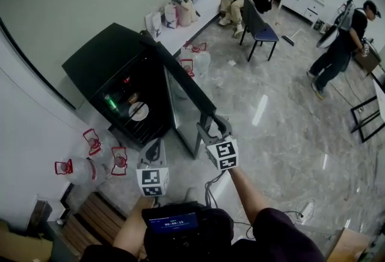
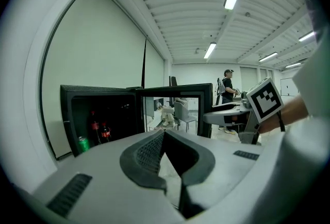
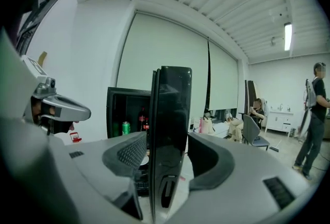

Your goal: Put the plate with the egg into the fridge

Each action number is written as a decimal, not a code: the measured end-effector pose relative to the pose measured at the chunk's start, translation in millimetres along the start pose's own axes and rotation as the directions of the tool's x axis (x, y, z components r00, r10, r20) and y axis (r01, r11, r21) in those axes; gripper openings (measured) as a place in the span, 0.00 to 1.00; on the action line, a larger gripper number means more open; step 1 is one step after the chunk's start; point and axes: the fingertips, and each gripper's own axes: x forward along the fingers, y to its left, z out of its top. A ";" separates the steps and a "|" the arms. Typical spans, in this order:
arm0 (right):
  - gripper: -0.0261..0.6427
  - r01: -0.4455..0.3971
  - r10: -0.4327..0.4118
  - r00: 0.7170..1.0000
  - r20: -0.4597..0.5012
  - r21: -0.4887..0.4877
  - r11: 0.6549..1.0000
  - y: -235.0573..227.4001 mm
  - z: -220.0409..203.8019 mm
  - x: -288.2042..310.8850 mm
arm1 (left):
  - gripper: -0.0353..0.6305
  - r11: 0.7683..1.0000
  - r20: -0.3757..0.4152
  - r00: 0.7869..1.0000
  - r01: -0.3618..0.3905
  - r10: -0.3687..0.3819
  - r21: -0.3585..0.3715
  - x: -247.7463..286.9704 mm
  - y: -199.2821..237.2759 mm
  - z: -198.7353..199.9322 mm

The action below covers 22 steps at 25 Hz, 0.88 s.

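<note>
Right up close, your right gripper (image 3: 167,141) has its jaws spread as wide as they go. The free edge of the black-framed glass fridge door (image 3: 170,109) stands upright between them. Neither pad looks like it's pressing on it, so you're straddling the door, not pinching it. Your left gripper (image 2: 164,134) has its jaws pressed together at the tips with nothing between them, and it's pointing toward the open compartment.

Moving outward, the small black fridge (image 1: 102,59) sits on the floor against the wall with its door swung wide. In the head view the round white plate (image 1: 138,111) is already lying on a shelf inside, near a green can (image 1: 110,102). Honestly I can't make out the egg on it from here, it's too small.

Progress-wise I'd say the main bit is done: the plate's in the fridge and neither gripper is carrying anything. What's left, by my read, is shutting the door, and your right gripper is in the spot for that. Watch the edge doesn't slip out of those loose jaws when you swing it.
</note>
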 end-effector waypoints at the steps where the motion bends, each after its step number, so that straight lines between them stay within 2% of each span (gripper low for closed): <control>1: 0.41 0.001 -0.001 1.000 0.003 -0.008 1.000 4.0 0.7 1.5 | 0.06 1.000 -0.003 1.000 -0.008 0.008 -0.002 -2.9 1.7 -2.1; 7: 0.41 -0.062 0.062 0.998 0.024 -0.022 0.998 42.1 9.0 8.8 | 0.06 0.997 -0.006 0.997 -0.078 0.078 0.000 -24.0 22.1 -10.8; 11: 0.41 -0.140 0.141 0.989 0.035 -0.039 0.989 82.6 13.2 13.6 | 0.06 0.993 -0.010 0.993 -0.120 0.120 -0.019 -34.6 41.5 -15.2; 17: 0.41 -0.325 0.329 0.944 0.038 -0.075 0.943 154.5 20.8 24.4 | 0.07 0.985 -0.019 0.986 -0.166 0.165 -0.037 -49.0 61.7 -22.7; 22: 0.40 -0.375 0.377 0.925 0.043 -0.048 0.926 182.4 21.0 32.2 | 0.07 0.978 -0.015 0.979 -0.206 0.206 -0.033 -62.5 82.0 -28.4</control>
